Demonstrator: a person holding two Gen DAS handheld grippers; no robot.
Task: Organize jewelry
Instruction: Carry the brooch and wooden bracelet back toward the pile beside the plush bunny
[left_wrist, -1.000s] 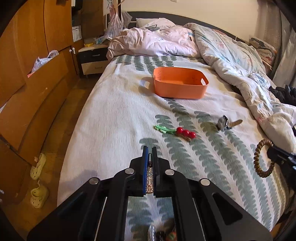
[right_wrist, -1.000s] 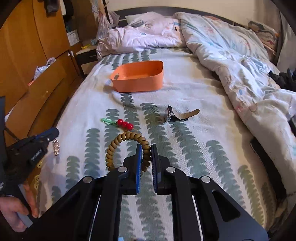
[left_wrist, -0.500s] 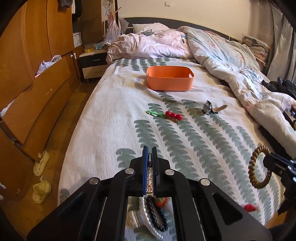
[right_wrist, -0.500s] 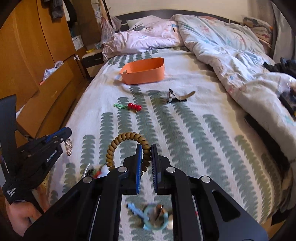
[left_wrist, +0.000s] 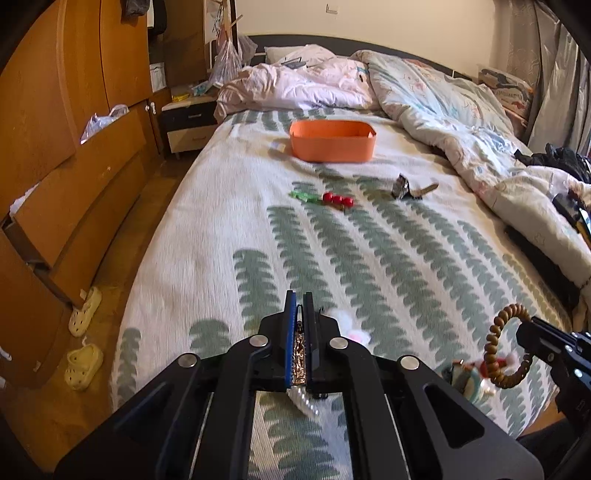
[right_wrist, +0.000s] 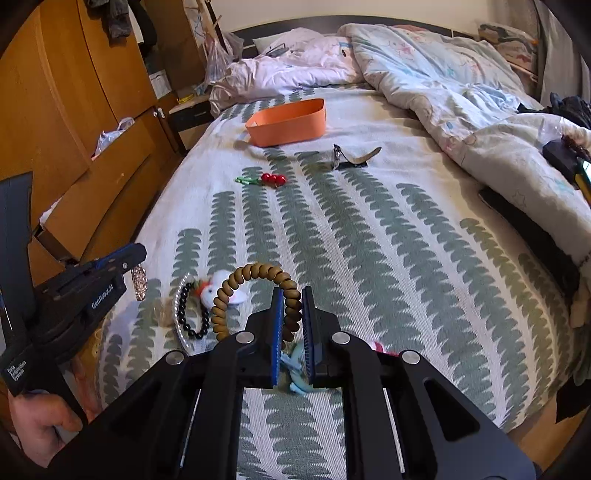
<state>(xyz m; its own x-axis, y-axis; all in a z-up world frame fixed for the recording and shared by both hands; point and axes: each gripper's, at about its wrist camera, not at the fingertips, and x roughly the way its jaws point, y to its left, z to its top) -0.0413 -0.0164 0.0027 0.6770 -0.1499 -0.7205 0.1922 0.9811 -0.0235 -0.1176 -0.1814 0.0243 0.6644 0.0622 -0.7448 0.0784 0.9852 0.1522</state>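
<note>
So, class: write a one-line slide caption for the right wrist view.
Right gripper fingers pinch a brown beaded bracelet above a leaf-patterned bedspread; orange tub beyond.

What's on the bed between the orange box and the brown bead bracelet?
In the right wrist view, the red cherry clip and watch lie between the orange box and the bracelet; otherwise bare bedspread.

The bedspread (right_wrist: 369, 236) was white with rows of grey-green fern leaves, and the bin (left_wrist: 331, 145) on it was plain orange. The coil bracelet (right_wrist: 255, 295) was tan, the clip (left_wrist: 337, 199) red with green, and the wardrobe (left_wrist: 55, 129) honey-brown.
</note>
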